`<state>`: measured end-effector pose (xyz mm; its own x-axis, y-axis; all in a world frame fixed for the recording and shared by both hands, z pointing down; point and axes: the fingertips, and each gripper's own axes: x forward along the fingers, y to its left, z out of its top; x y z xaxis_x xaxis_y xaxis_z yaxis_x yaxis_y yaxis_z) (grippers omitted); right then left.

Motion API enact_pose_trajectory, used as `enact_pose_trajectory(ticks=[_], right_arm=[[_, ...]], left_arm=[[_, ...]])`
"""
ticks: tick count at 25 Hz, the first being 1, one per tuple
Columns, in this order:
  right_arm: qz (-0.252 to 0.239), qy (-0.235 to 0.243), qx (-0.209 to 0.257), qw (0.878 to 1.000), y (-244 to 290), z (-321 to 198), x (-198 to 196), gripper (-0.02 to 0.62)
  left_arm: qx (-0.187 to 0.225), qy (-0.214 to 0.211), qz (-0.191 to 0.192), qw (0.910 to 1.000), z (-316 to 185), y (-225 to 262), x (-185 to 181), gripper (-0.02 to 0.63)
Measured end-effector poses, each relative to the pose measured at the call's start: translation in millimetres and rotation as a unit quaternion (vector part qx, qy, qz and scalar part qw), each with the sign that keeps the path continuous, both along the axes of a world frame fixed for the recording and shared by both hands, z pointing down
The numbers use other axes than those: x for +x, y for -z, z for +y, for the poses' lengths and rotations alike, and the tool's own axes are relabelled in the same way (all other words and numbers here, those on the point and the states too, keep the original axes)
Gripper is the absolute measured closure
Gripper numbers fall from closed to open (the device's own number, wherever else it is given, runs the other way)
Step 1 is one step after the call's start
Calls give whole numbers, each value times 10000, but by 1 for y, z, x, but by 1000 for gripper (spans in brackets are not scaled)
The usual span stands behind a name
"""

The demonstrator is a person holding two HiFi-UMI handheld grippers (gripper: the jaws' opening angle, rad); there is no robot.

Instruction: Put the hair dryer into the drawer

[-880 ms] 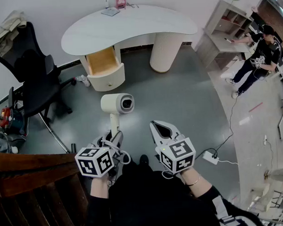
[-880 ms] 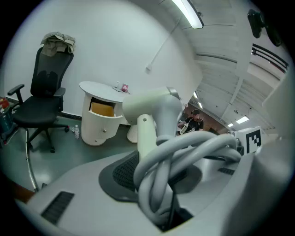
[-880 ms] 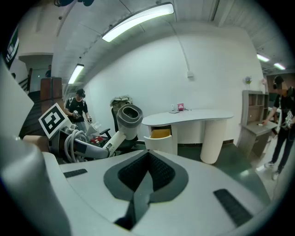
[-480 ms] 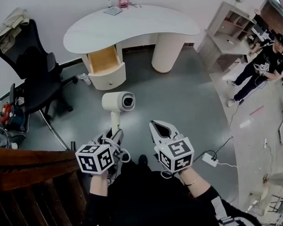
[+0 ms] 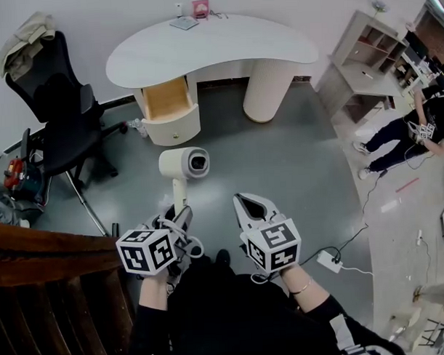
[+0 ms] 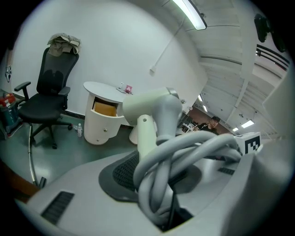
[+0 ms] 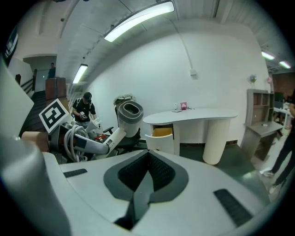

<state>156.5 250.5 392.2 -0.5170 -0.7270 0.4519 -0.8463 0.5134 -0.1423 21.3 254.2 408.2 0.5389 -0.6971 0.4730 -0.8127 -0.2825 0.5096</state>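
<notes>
Noted left gripper (image 5: 181, 213) nearest, low in the head view, jaws clamped on the handle of the hair dryer (image 5: 184, 164), grey cord (image 5: 193, 245) bundled in loops against the same handle. Confirmed in the left gripper view: handle and cord (image 6: 184, 156) coils pinched between the jaws, cream head sticking out beyond them. Logged hair dryer as held in the air above the grey floor (image 5: 294, 163), nozzle opening turned up toward the head camera, well apart from the drawer (image 5: 175, 128). Noted right gripper (image 5: 244, 200) just beside the left one, jaws pressed together, nothing between them. Saw a white power strip (image 5: 330, 261) with its cable on the floor to the right. Found the drawer further on, pulled open under the left end of the curved white tabletop (image 5: 217, 46). Spotted a small bottle (image 5: 138, 127) on the floor just left of the drawer. Marked a black office chair (image 5: 56, 121) at left, pale cloth (image 5: 24, 34) draped over its back. Recorded a small pink item (image 5: 200, 8) and a flat pale one (image 5: 183, 23) at the tabletop's far edge. Logged a shelf unit (image 5: 363, 55) and a person (image 5: 417, 130) in dark clothes at far right.
</notes>
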Motion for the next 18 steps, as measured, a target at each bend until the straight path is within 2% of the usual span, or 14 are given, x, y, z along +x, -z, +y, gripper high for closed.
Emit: enact_pose_trajectory(ticks=[8,18], right_arm=[[52,8,115,9999,7,-11,18,591],[47,4,210,9998,11,-25,21,591]], left_arm=[[157,308,126,9993,-9,12,0,448],[301,400,122,9987,-30,25,-1,448]])
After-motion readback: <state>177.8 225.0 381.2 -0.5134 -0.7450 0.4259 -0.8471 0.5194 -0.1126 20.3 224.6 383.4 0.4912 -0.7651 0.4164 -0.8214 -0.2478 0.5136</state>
